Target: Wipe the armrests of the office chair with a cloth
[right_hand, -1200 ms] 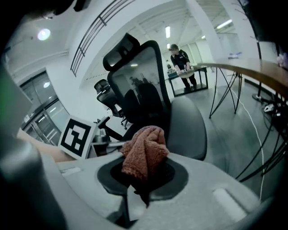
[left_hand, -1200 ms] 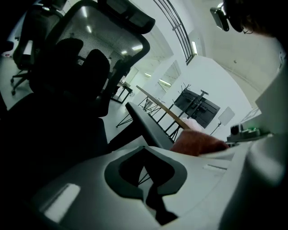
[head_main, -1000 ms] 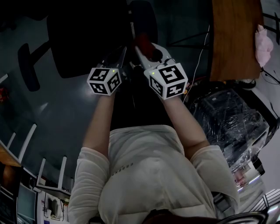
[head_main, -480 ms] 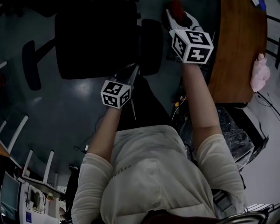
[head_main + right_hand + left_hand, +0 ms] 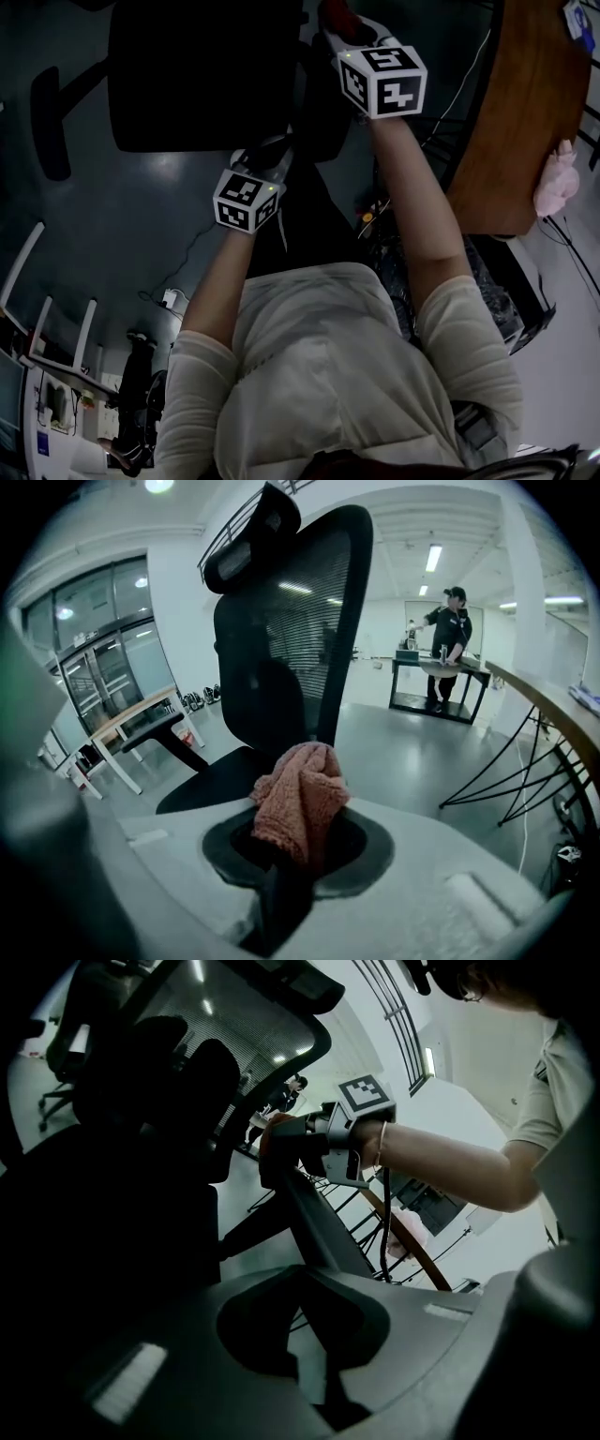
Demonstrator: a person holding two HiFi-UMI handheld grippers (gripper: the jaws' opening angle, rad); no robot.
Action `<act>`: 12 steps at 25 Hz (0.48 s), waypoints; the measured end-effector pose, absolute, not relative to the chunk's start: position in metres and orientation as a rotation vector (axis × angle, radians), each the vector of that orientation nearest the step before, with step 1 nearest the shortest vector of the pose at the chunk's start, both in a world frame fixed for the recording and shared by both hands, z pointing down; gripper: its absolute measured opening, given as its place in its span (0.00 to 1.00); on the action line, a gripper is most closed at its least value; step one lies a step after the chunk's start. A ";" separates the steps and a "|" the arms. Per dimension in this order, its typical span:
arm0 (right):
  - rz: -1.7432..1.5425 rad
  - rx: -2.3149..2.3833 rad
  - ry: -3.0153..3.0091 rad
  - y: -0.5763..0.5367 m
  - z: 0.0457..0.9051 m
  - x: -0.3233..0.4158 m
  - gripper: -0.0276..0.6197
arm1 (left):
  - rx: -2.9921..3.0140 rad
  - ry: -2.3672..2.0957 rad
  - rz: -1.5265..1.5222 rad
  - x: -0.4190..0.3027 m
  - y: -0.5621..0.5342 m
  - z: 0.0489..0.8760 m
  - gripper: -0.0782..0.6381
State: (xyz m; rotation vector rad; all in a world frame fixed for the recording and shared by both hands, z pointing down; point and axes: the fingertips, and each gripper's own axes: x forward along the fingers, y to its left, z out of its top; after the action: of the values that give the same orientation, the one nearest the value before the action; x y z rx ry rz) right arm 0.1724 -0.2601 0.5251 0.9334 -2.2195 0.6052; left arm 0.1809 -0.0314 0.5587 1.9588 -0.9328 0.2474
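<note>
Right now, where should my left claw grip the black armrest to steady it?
Probably its near end, pinched across from your side: the black armrest runs narrow away from you, and the right claw holds a pinkish fleece cloth at the far end.

The head view looks steeply down from above the person (image 5: 319,375) onto the office chair (image 5: 197,75). The left gripper view peers up from low, close beside it. The right gripper view faces its backrest (image 5: 291,639) from near, past the cloth (image 5: 300,799). All 3 share the chair.

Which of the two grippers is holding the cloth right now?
The right gripper: its fingers clamp the pink fluffy cloth. The left gripper carries no cloth.
</note>
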 end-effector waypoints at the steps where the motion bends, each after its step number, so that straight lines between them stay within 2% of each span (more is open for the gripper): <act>1: 0.607 0.912 -2.227 -0.257 0.526 0.166 0.12 | 1.959 -0.932 0.249 0.182 -0.032 0.560 0.13; 12: 0.609 0.761 -2.264 -0.225 0.524 0.123 0.12 | 1.983 -0.911 0.266 0.176 -0.032 0.559 0.13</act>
State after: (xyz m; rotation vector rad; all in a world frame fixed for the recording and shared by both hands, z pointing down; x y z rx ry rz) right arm 0.1228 -0.2250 0.5244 0.7606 -2.2637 0.6091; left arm 0.1763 -0.0320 0.5594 1.9826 -0.9106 0.2663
